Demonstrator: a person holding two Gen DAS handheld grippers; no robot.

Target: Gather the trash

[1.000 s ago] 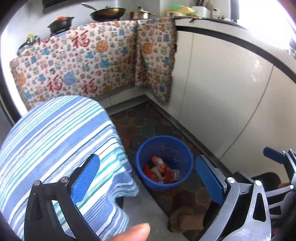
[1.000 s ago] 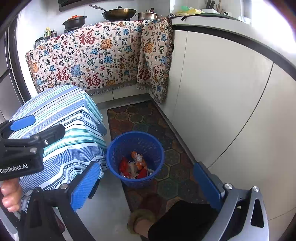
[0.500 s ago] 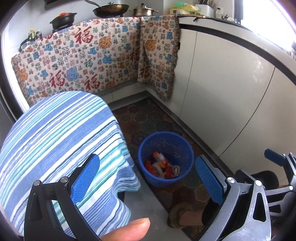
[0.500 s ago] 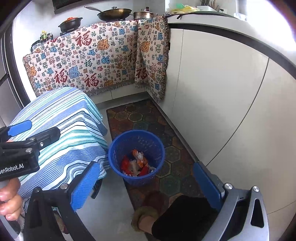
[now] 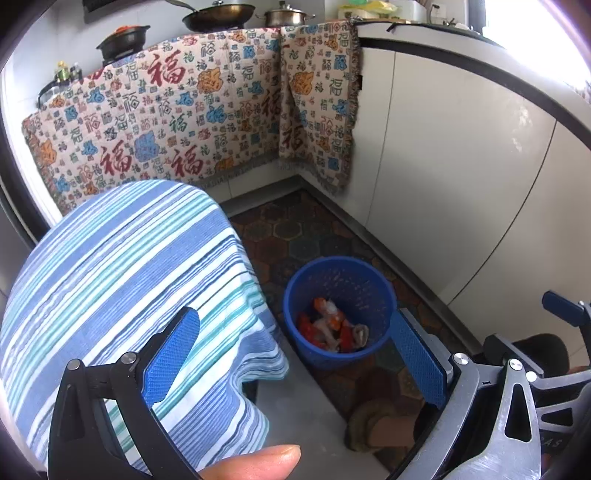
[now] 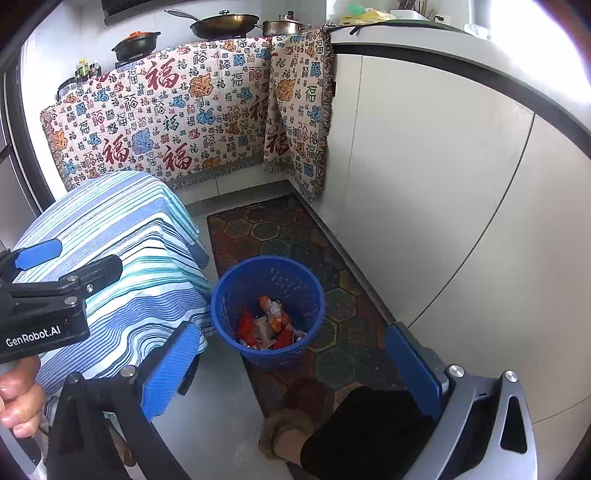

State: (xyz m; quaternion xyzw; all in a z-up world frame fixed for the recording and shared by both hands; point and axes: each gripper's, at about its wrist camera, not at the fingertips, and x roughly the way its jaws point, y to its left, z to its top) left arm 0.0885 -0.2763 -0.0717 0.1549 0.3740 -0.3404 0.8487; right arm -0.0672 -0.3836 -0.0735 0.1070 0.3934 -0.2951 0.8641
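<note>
Two grippers, both w/ jaws spread wide, nothing between the blue pads. Left gripper (image 5: 295, 362) held above floor beside table; right gripper (image 6: 291, 365) likewise, lower edge of its view. Left gripper also seen from right wrist cam at far left, labelled GenRobot.AI.

One blue mesh basket (image 6: 314, 291) on floor, standing on patterned hex mat (image 6: 266, 229), just beside the one table w/ blue-striped cloth (image 5: 110, 266). Trash (image 6: 267, 323) inside basket, at bottom: red, orange & white wrappers in a heap, approx 4–5 pcs, exact count hard to tell. Same heap in left view (image 5: 332, 328), plus one greyish crumpled pc at its right side.

Table top: no items seen on striped cloth.

Counter at back draped w/ two panels of printed cloth (image 5: 166, 110), red characters on cream. On top: three pans/pots (image 6: 225, 24) – one dark pot w/ red lid at left, one wok, one steel pot w/ lid. Small bottles at far left, too small to count.

One foot in slipper (image 6: 284, 428) on mat edge, near basket.
</note>
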